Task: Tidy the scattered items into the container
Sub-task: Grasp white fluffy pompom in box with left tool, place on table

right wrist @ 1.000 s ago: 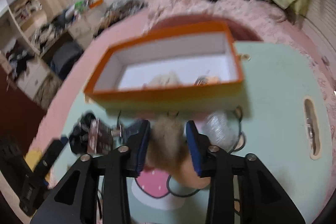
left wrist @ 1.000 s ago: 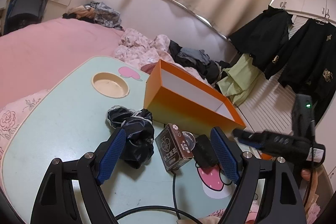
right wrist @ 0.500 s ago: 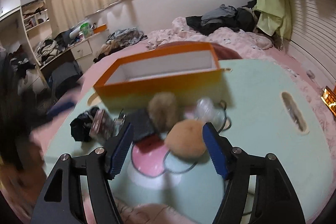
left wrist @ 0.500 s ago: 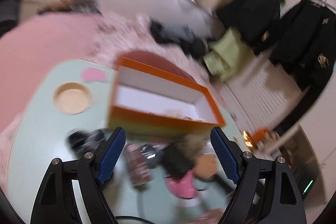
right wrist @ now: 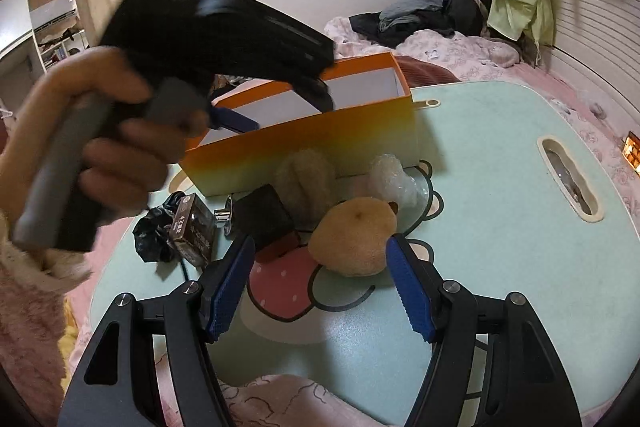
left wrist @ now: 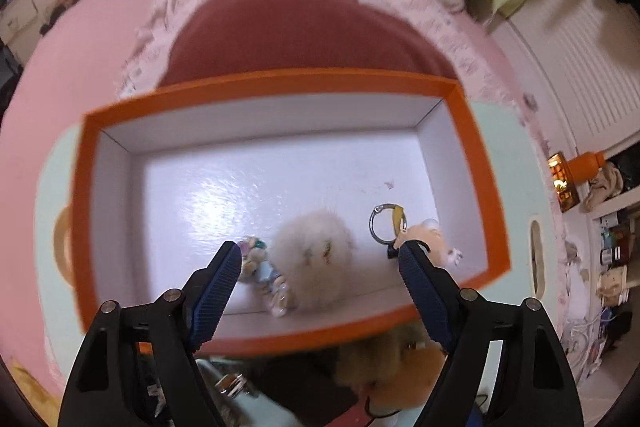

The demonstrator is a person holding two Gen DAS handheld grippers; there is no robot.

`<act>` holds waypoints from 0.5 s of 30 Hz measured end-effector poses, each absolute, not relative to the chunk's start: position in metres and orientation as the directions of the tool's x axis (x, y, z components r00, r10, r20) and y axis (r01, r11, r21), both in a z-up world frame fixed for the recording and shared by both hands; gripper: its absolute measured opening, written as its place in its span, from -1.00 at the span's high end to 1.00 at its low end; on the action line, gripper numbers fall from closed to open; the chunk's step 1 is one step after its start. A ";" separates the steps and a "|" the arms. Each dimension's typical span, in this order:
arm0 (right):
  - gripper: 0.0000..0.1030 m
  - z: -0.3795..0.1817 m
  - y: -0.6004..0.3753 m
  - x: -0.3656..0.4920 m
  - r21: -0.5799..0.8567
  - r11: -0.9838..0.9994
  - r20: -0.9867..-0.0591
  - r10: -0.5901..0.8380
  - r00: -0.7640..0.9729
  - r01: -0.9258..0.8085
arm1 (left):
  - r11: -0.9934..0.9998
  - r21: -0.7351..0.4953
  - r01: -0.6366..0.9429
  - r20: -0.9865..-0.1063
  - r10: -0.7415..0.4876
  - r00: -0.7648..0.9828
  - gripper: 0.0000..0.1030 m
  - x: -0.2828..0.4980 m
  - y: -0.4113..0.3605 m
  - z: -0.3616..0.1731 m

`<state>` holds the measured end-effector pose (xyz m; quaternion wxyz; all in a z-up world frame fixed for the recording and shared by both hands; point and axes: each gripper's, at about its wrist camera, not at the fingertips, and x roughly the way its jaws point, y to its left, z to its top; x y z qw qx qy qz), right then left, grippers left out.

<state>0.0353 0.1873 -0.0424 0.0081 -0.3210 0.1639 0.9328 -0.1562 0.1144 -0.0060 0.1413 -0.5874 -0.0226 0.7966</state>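
Orange box (left wrist: 476, 163), white inside, on the mint table (right wrist: 500, 227); holds a white fluffy pom-pom (left wrist: 316, 259), bead string and key ring. Tan plush (right wrist: 354, 235), black pouch, bubble wrap just outside. Left gripper (left wrist: 320, 261) and right gripper (right wrist: 320, 255) spread, empty. Pink bedding, heaped clothes beyond.

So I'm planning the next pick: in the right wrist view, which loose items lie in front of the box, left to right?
Black crumpled bag → dark printed carton → black box → tan round plush → bubble wrap wad. The fuzzy beige piece overlaps the middle ones, so I left it out.
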 end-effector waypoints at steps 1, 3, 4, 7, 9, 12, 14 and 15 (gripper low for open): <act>-0.33 -0.043 0.188 0.035 0.302 -0.946 -0.602 -0.092 -0.794 -0.119 | -0.958 -0.206 -0.199 -0.935 0.253 -0.248 -0.57 -0.159 0.118 -0.010; -0.33 -0.043 0.188 0.035 0.308 -0.944 -0.601 -0.098 -0.793 -0.116 | -0.959 -0.189 -0.211 -0.943 0.237 -0.232 -0.53 -0.161 0.125 -0.016; -0.33 -0.043 0.188 0.035 0.309 -0.944 -0.601 -0.099 -0.793 -0.117 | -0.962 -0.170 -0.213 -0.949 0.218 -0.229 -0.44 -0.163 0.128 -0.020; -0.33 -0.044 0.188 0.036 0.318 -0.941 -0.600 -0.104 -0.793 -0.116 | -0.960 -0.190 -0.204 -0.945 0.236 -0.228 -0.08 -0.163 0.123 -0.027; -0.33 -0.044 0.189 0.036 0.324 -0.939 -0.598 -0.107 -0.794 -0.118 | -0.970 -0.134 -0.204 -0.951 0.184 -0.250 0.33 -0.162 0.123 -0.027; -0.33 -0.045 0.189 0.036 0.331 -0.936 -0.600 -0.111 -0.792 -0.119 | -0.962 -0.180 -0.206 -0.944 0.228 -0.240 0.35 -0.161 0.116 -0.027; -0.33 -0.045 0.188 0.036 0.332 -0.936 -0.601 -0.112 -0.791 -0.119 | -0.957 -0.214 -0.198 -0.931 0.261 -0.255 0.36 -0.160 0.108 -0.022; -0.33 -0.045 0.187 0.036 0.331 -0.936 -0.602 -0.112 -0.791 -0.119 | -0.954 -0.224 -0.199 -0.924 0.273 -0.269 0.36 -0.160 0.106 -0.017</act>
